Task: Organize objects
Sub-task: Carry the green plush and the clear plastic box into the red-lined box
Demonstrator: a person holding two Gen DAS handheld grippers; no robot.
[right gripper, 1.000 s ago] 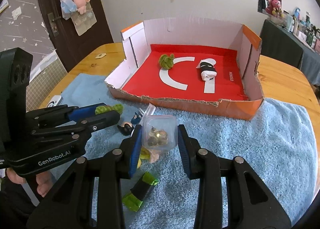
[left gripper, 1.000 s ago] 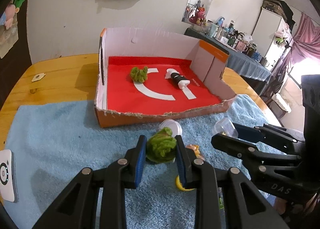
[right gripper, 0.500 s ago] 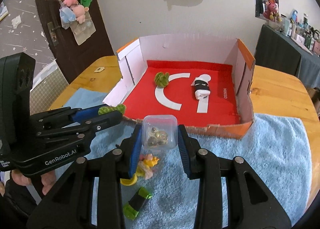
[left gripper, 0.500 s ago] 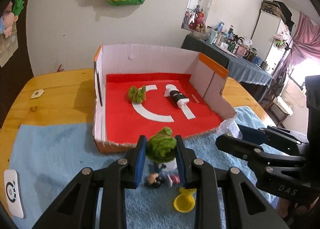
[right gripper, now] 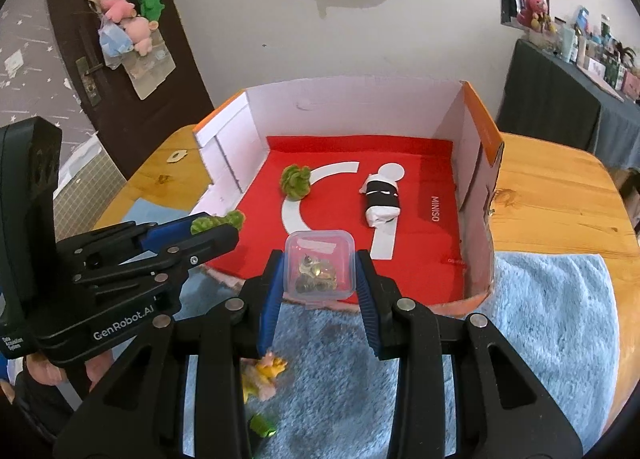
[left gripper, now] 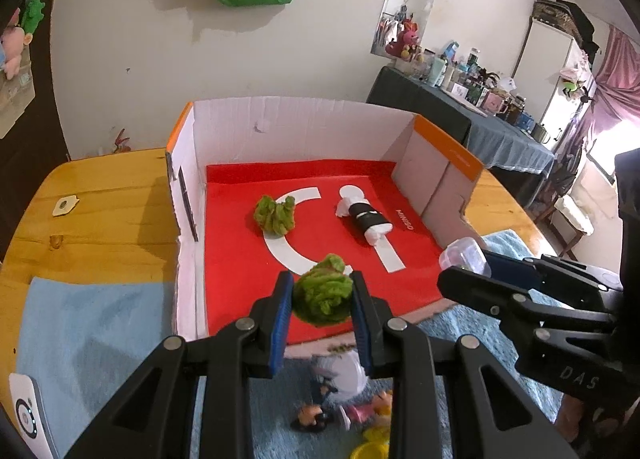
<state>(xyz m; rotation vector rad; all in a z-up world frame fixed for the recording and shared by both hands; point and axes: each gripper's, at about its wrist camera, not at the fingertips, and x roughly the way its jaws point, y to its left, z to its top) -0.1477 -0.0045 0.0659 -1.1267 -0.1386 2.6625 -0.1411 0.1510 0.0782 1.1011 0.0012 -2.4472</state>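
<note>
My left gripper (left gripper: pixel 322 295) is shut on a green fuzzy ball (left gripper: pixel 324 291), held above the front edge of the cardboard box (left gripper: pixel 280 127) with a red floor. My right gripper (right gripper: pixel 319 265) is shut on a small clear plastic container (right gripper: pixel 319 261) with dark bits inside, also over the box's front edge. Inside the box lie a second green fuzzy ball (left gripper: pixel 275 215) and a white roll with a black band (left gripper: pixel 365 215). The right wrist view shows the left gripper (right gripper: pixel 216 225) with its ball at the left.
A blue towel (right gripper: pixel 540 319) covers the wooden table (left gripper: pixel 100 195) in front of the box. Small toy figures (left gripper: pixel 340 407), a yellow cup (left gripper: pixel 374 449) and a yellow figure (right gripper: pixel 266 373) lie on the towel below the grippers. A white device (left gripper: pixel 24 415) sits at the far left.
Both grippers have risen and moved forward from over the towel to the box's front edge, each keeping its grip. The toys on the towel now lie behind and below the fingers.
</note>
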